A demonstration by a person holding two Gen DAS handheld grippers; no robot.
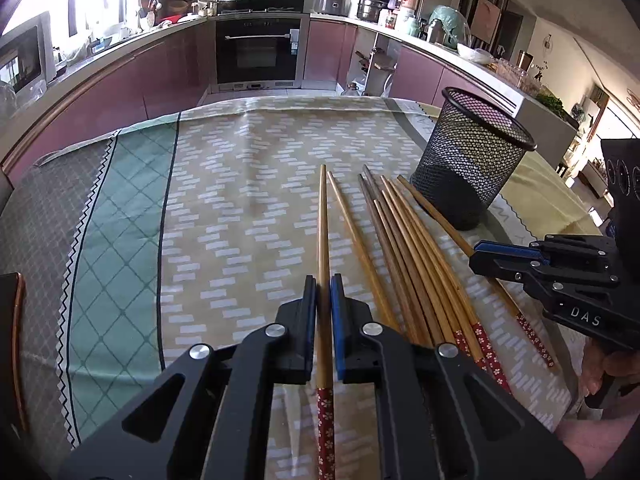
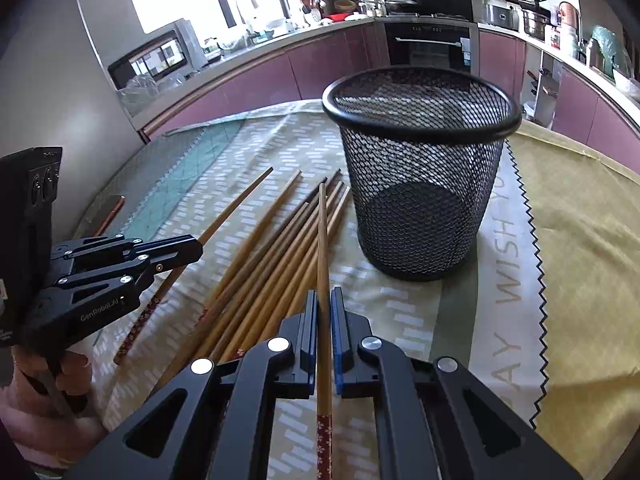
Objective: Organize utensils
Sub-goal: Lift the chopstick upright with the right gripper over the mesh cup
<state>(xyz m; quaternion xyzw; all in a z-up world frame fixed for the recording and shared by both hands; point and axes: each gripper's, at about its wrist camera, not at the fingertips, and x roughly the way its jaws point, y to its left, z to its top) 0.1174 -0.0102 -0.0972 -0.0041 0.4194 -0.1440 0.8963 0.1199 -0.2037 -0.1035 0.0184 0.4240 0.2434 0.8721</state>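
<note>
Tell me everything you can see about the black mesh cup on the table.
The mesh cup is a round black wire-mesh holder with a solid rolled rim and a dark solid base, tapering slightly downward. It stands upright and empty on the patterned tablecloth, just right of the loose chopsticks. Neither gripper touches it, and no chopstick clearly touches it either.

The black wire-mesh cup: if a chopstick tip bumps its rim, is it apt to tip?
Probably somewhat. The black wire-mesh cup looks empty and open-meshed, so likely light. It narrows toward its base, which favours tipping. It stands on a loose patterned tablecloth, so it might slide instead.
</note>
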